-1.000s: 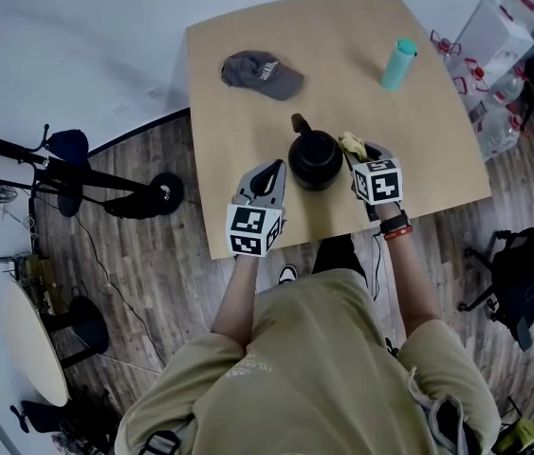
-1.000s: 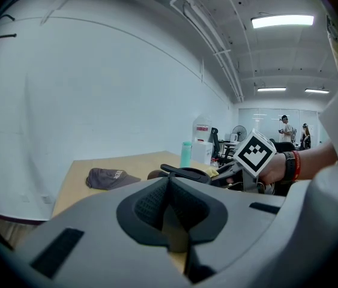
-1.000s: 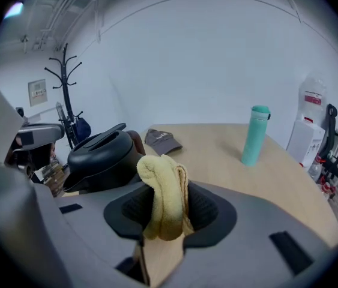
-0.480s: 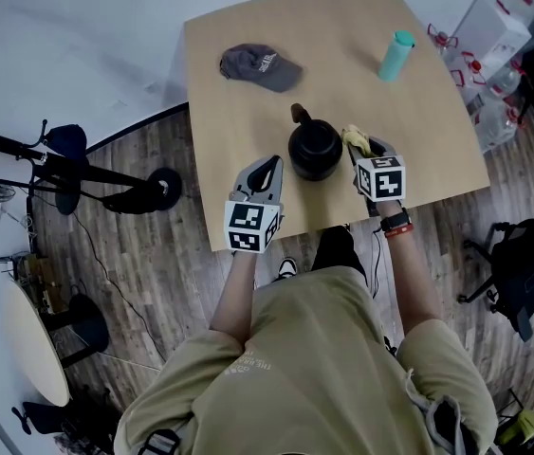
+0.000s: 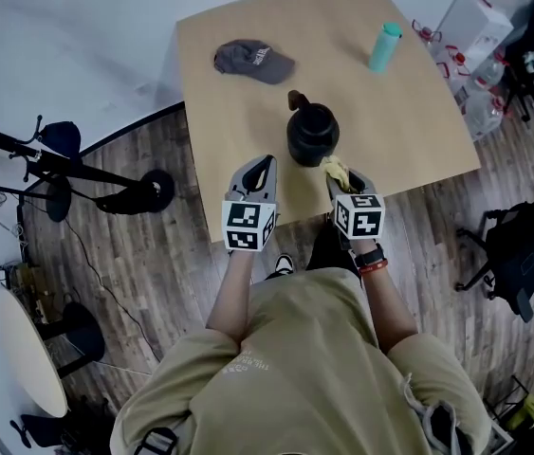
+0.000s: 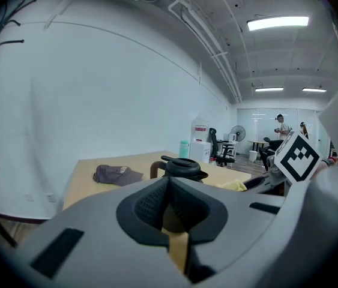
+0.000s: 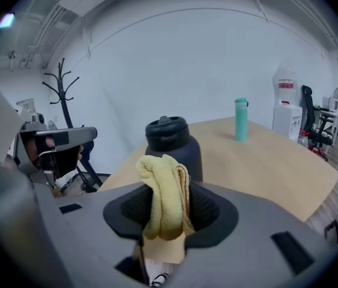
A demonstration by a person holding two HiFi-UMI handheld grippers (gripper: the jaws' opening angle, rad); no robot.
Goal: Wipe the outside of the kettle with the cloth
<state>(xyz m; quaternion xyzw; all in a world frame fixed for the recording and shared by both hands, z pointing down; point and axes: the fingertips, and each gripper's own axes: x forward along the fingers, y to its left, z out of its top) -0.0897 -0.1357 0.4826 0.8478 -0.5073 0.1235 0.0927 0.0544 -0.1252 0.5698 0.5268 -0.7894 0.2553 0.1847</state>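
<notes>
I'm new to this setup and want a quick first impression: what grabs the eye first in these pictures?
A black kettle stands on the wooden table, near its front edge. Just before it, the right tongs pinch a folded yellow cloth, while the left tongs are shut and empty to the kettle's left. Farther back are a grey cap and a teal bottle.
</notes>
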